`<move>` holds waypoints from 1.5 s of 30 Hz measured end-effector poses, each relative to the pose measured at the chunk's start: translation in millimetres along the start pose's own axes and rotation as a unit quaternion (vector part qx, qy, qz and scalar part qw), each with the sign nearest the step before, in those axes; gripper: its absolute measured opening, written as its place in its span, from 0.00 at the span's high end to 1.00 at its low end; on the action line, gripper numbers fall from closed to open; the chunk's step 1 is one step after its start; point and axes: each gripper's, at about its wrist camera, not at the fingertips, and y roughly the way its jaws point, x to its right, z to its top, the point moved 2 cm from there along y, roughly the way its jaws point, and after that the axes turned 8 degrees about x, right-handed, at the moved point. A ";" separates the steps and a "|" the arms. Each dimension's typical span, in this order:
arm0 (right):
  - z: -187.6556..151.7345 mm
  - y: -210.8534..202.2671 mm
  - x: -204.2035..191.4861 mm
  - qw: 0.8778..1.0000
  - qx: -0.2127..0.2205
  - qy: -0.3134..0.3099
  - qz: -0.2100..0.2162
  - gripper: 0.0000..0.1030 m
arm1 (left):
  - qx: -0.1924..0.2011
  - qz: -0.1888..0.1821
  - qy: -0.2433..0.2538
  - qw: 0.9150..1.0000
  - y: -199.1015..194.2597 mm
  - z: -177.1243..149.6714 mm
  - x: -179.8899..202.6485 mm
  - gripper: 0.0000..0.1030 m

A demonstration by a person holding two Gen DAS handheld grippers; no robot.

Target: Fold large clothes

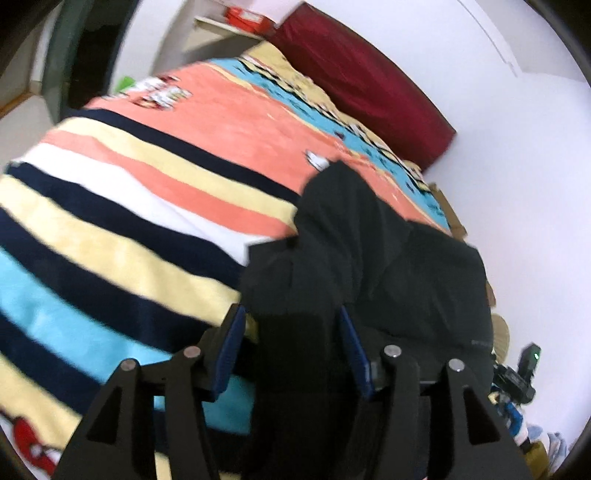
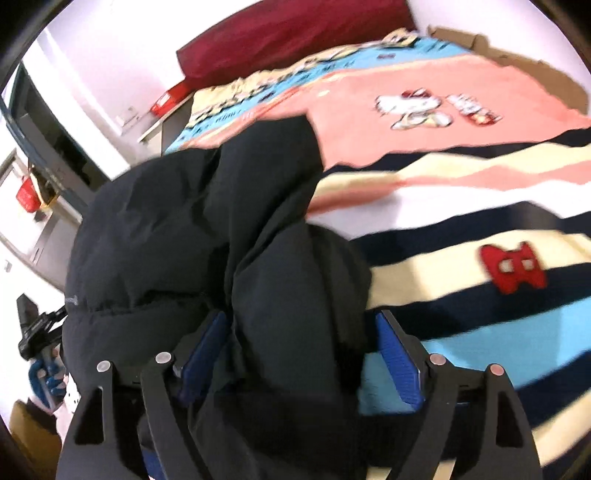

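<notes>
Covering the bed [image 1: 452, 218], a striped blanket [image 1: 110, 229] bears a black jacket [image 2: 184, 229]; both grippers [image 1: 291, 314] [image 2: 301, 321] gape around it, white walls [image 1: 498, 147] beyond.

The right gripper [image 2: 301, 354] points down at a bunched black padded jacket [image 2: 192, 236] lying on a striped blanket [image 2: 461, 236]. Its jaws stand apart: the left blue pad [image 2: 203, 350] lies against the fabric, the right blue pad [image 2: 400, 358] stands clear of it. A fold of the jacket sits between them. A dark red headboard [image 2: 288, 33] lies beyond
</notes>
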 end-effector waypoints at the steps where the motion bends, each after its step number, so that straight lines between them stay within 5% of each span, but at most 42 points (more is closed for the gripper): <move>1: 0.5 -7.1 1.1 1.000 0.005 -0.001 -0.003 0.21 | 0.006 0.008 -0.002 1.000 -10.4 1.1 -1.7 0.50; 8: -16.8 -71.3 -24.3 0.999 0.029 -0.029 -0.028 0.19 | 0.019 0.062 0.029 0.997 -74.9 -13.9 19.9 0.50; 14: -48.1 -119.4 -69.4 0.997 0.042 -0.061 -0.030 0.08 | 0.027 0.085 0.078 0.993 -118.6 -54.6 64.5 0.43; 21: -96.5 -170.3 -115.3 0.990 0.074 -0.109 -0.049 0.01 | 0.050 0.145 0.155 0.976 -156.6 -111.9 117.4 0.31; 36: -153.0 -237.2 -156.8 0.973 0.157 -0.157 -0.057 0.01 | 0.115 0.168 0.200 0.958 -213.3 -181.8 185.3 0.31; 45: -161.3 -260.5 -158.3 0.962 0.199 -0.168 -0.076 0.01 | 0.143 0.205 0.233 0.940 -225.7 -200.6 203.2 0.31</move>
